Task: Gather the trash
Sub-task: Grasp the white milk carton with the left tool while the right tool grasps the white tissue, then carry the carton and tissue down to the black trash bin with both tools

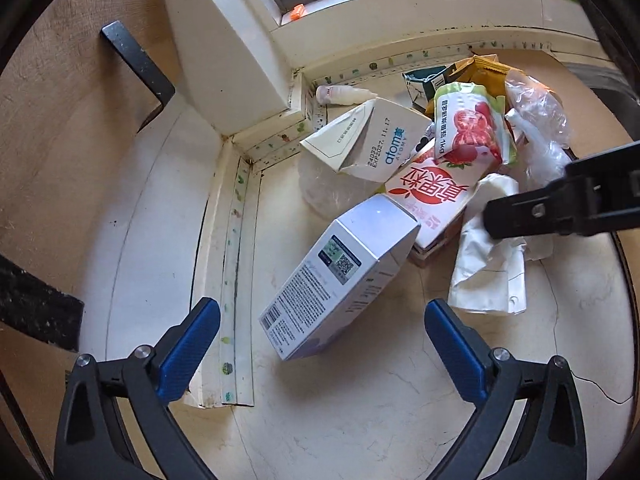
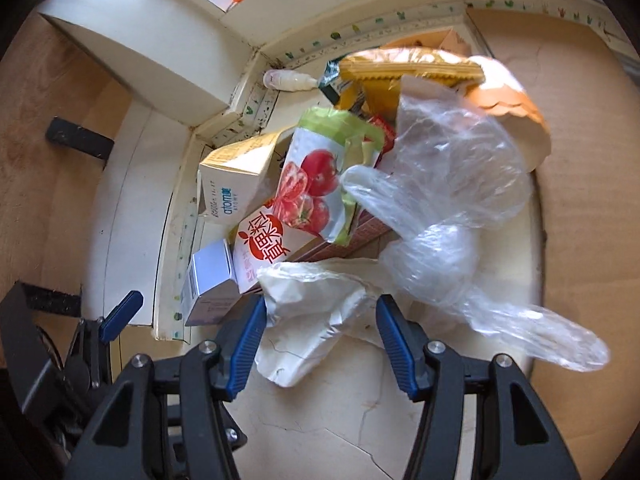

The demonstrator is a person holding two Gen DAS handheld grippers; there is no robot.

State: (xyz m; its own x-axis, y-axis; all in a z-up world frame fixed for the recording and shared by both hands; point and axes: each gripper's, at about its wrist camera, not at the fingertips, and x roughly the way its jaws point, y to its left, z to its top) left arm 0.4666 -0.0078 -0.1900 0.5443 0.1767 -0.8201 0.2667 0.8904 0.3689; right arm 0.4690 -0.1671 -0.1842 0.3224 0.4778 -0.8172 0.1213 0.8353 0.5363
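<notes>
A pile of trash lies on the floor in a wall corner. A white box with a barcode (image 1: pixel 344 280) leans on a red-and-white carton (image 1: pixel 432 196). My left gripper (image 1: pixel 322 322) is open just short of this box. My right gripper (image 2: pixel 320 320) is open, its fingers either side of a crumpled white paper bag (image 2: pixel 312 312), which also shows in the left wrist view (image 1: pixel 488 264). The pile also holds a white atomy box (image 1: pixel 380 140), a tomato pouch (image 2: pixel 316 184), a clear plastic bag (image 2: pixel 452 208), a yellow wrapper (image 2: pixel 404 68) and a small white bottle (image 1: pixel 344 94).
A white skirting board (image 1: pixel 236 264) and a wall corner (image 1: pixel 224 60) bound the pile on the left and behind. A cardboard sheet (image 2: pixel 588 160) lies on the right. A dark metal bracket (image 1: pixel 136 60) sticks out of the wooden panel on the left. The floor (image 1: pixel 360 420) is cracked.
</notes>
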